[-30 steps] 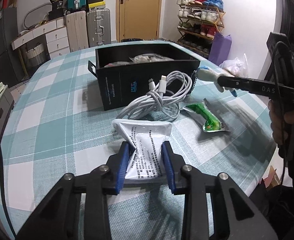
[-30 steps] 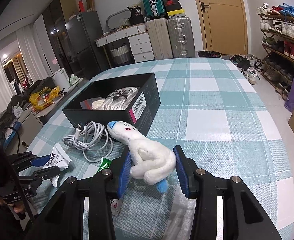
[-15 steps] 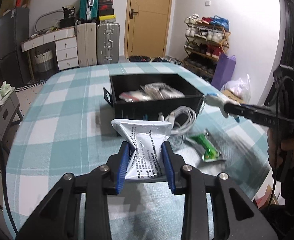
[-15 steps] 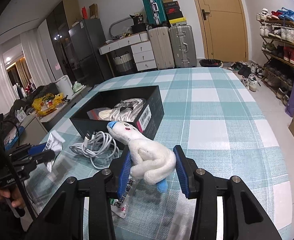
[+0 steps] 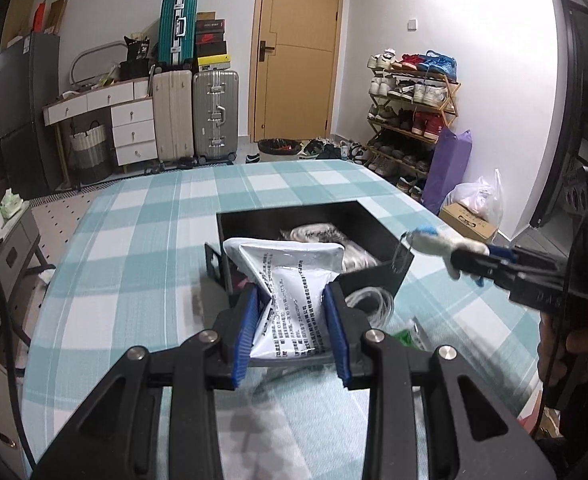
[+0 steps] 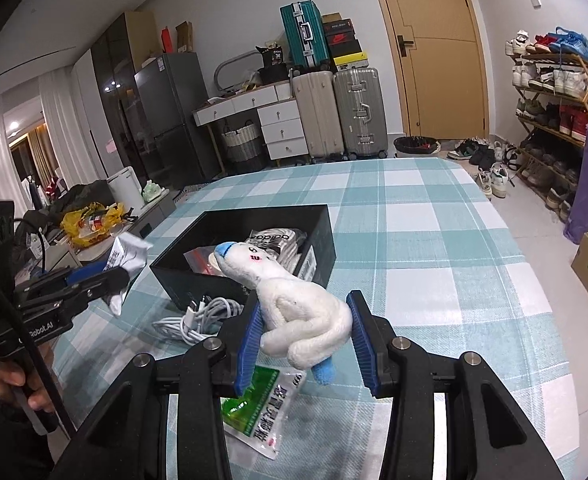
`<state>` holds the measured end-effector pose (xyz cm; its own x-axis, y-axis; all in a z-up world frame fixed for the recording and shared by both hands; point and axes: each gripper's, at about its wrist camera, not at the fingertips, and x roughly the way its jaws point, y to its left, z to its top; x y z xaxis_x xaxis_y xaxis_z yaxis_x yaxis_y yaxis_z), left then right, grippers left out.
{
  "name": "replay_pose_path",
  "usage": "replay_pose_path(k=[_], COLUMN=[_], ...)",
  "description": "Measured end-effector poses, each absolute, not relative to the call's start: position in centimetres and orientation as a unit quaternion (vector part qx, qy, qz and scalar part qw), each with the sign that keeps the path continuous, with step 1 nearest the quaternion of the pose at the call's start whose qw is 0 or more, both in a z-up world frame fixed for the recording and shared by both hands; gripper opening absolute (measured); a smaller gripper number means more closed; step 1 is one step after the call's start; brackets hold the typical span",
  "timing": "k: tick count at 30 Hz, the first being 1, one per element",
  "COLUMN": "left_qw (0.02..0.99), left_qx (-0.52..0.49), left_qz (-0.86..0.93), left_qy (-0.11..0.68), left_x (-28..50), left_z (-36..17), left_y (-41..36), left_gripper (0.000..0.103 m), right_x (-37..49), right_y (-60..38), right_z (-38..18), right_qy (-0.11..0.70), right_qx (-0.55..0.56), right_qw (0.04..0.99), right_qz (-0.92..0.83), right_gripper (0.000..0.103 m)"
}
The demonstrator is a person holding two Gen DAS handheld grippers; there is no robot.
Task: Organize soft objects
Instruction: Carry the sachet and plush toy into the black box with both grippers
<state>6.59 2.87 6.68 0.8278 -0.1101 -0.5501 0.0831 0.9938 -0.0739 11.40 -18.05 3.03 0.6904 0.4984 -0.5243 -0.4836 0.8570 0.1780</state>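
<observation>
My left gripper is shut on a white printed pouch and holds it in the air just short of the black box. My right gripper is shut on a white plush toy with a blue beak, raised above the table beside the box. The box holds a packet of white socks and other soft items. In the right wrist view the left gripper and its pouch hang at the left of the box.
A coil of white cable lies on the checked tablecloth against the box's near side. A green and white packet lies under my right gripper. Suitcases, drawers and a shoe rack stand beyond the table.
Both grippers have risen off the table with their loads. The left one carried the pouch up and toward the box; the right one lifted the plush higher.
</observation>
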Motion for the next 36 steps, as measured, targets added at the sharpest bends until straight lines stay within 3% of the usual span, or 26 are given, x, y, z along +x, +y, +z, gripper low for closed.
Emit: replay_pose_path(k=[36], left_qw=[0.957], left_qx=[-0.022], left_qz=[-0.029], left_qy=[0.289], left_x=[14.0], left_z=[6.7], left_y=[2.7], left_gripper=[0.032], right_x=[16.6], right_y=[-12.1], right_z=[4.1], right_qy=[0.286], right_qx=[-0.042], right_qw=[0.925], right_qz=[0.247], right_gripper=[0.042])
